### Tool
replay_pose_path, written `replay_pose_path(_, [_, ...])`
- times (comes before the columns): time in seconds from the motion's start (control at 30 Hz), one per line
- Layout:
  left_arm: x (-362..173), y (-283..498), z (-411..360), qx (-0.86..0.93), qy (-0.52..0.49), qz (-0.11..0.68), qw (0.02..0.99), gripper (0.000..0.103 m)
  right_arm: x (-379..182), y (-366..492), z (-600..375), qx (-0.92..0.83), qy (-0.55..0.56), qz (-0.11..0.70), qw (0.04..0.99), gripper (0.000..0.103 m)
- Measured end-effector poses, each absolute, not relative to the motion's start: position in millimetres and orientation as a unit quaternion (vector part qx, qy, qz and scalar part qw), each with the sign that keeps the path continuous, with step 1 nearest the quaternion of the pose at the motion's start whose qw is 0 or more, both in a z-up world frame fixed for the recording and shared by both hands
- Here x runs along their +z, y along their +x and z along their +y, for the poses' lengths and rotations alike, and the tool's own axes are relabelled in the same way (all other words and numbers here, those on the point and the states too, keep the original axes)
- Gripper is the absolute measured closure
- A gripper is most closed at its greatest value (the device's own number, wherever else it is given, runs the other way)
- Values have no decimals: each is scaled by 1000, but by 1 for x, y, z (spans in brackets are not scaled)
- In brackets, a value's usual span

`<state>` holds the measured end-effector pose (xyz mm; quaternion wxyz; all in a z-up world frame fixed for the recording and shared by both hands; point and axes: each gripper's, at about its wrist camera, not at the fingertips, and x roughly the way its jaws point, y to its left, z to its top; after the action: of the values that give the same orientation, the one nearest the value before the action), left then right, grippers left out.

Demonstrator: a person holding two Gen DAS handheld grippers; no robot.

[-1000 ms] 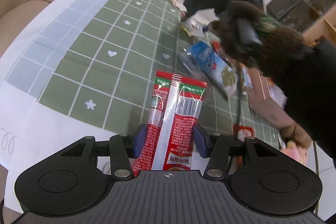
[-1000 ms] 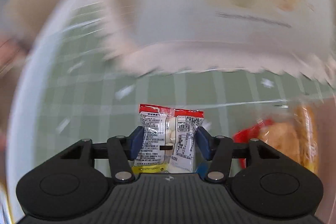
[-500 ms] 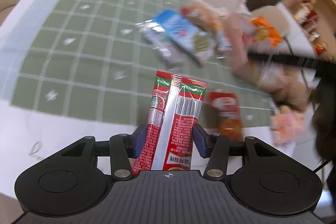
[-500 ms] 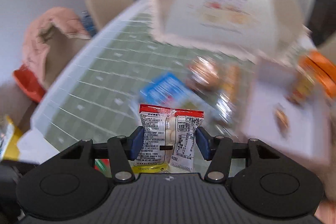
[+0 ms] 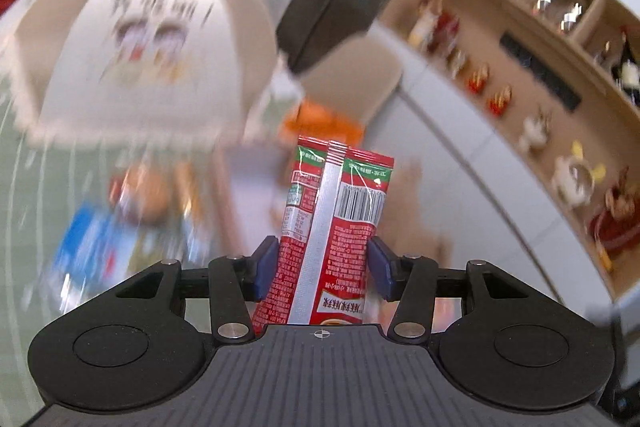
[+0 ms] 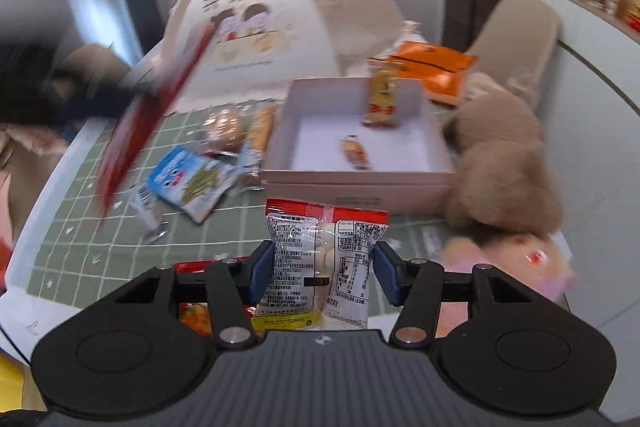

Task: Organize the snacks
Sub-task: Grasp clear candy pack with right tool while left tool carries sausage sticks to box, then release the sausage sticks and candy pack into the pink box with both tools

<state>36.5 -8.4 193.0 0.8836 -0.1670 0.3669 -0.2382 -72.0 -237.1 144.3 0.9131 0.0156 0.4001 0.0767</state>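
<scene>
My left gripper [image 5: 322,269] is shut on a tall red snack packet [image 5: 332,227] with a silver seam and a barcode, held upright above the blurred table. My right gripper [image 6: 323,273] is shut on a clear snack packet [image 6: 320,263] with a red top strip and printed labels. Ahead in the right wrist view lies an open white box [image 6: 356,179] holding two small yellow snacks [image 6: 382,99]. The same red packet [image 6: 148,119] shows as a blurred streak at the left of that view, over the green checked tablecloth [image 6: 80,251].
A beige food-cover tent [image 6: 280,23] stands behind the box. Loose snacks lie left of the box: a blue packet [image 6: 188,183], a round bun [image 6: 224,127]. An orange bag [image 6: 432,67] and a brown plush toy [image 6: 500,155] sit right. Shelves [image 5: 520,39] line the wall.
Both grippers have swung across the table and risen, keeping their packets. The left view went from the tablecloth to the tent and shelves; the right view now faces the white box.
</scene>
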Motion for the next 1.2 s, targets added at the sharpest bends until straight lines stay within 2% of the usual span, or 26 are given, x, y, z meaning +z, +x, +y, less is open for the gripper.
replay_pose_path(0.13, [179,112,-49,-251,-188,352,882,44,143,-81,-249,65,33,390,918,49])
replay_pose_path(0.17, [171,124,-59,-242,-177,357,885,48,144,-81,-251,62,33,386,920,49])
replay_pose_path(0.27, [141,144,-68,-208,-173,368,890,50,148,-80,-259,52,32,375,925,49])
replay_pose_path(0.43, [130,102,-33,-211,-201,366,883,49,157,-58,-272,50,37,368,928,49])
replay_pose_path(0.57, [110,59,-12,-204,-196,408,868,49,178,-5,-260,96,32,334,937,48])
replay_pose_path(0.6, [104,49,-7,-202,-199,419,863,49,183,13,-256,123,41,333,934,36])
replay_pose_path(0.63, [98,38,-1,-197,-201,429,858,49,185,36,-255,146,50,342,927,16])
replay_pose_path(0.67, [93,27,6,-193,-203,436,855,49,186,57,-254,153,55,349,923,12])
replay_pose_path(0.77, [82,2,26,-176,-200,454,850,50,183,125,-257,122,43,366,922,12])
replay_pose_path(0.87, [74,-19,46,-141,-192,465,853,50,168,184,-262,71,19,381,921,21])
replay_pose_path(0.93, [70,-29,61,-116,-200,471,851,49,151,220,-264,44,0,400,915,33])
replay_pose_path(1.0, [65,-37,74,-93,-215,475,848,50,134,248,-265,25,-13,419,908,34])
replay_pose_path(1.07, [62,-43,85,-75,-224,477,846,50,117,263,-263,12,-21,436,899,52])
replay_pose_path(1.1, [62,-45,88,-68,-227,477,846,50,111,264,-260,16,-22,447,894,73])
replay_pose_path(1.13, [62,-48,93,-62,-230,476,846,50,106,263,-257,25,-21,454,890,78])
replay_pose_path(1.2, [61,-48,99,-52,-235,476,846,50,99,255,-250,54,-14,466,883,79])
